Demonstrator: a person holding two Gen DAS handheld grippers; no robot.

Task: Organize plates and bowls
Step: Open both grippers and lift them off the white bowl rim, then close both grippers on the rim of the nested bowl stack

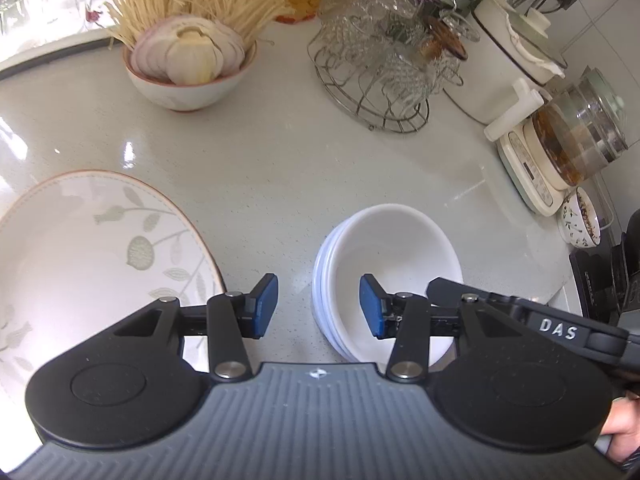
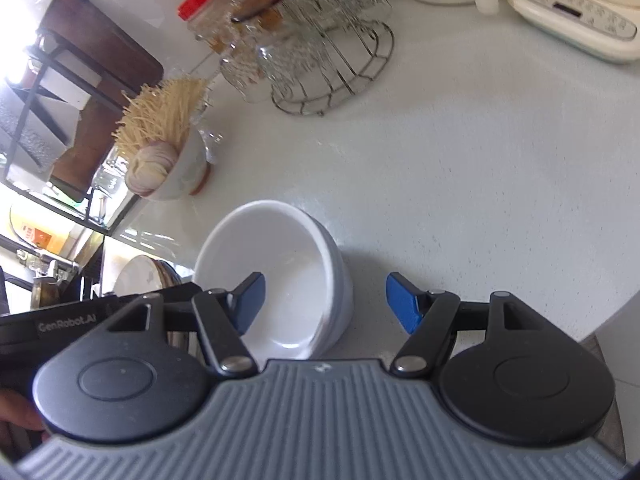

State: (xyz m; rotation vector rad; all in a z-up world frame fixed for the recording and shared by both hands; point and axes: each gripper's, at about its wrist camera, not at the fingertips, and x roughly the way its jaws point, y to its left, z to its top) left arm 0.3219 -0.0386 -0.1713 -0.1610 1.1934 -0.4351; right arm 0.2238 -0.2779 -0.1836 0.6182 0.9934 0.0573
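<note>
In the left wrist view, the left gripper [image 1: 319, 306] has its jaws spread with nothing between them, straddling the near left rim of the stack of white bowls [image 1: 394, 248] at lower centre on the counter [image 1: 280, 152]. Only this view shows the whole leaf-patterned plate [image 1: 80, 248] at lower left and the glass kettle [image 1: 580, 132] at right. In the right wrist view, the right gripper [image 2: 325, 304] is also spread and empty, its left pad over the stack of white bowls [image 2: 280, 256]. That view alone shows a red-lidded jar [image 2: 204, 4] at the top and a dark rack [image 2: 48, 92] at upper left. Both show the bowl of noodles and garlic [image 1: 188, 56] and the wire rack of glasses [image 1: 380, 60].
</note>
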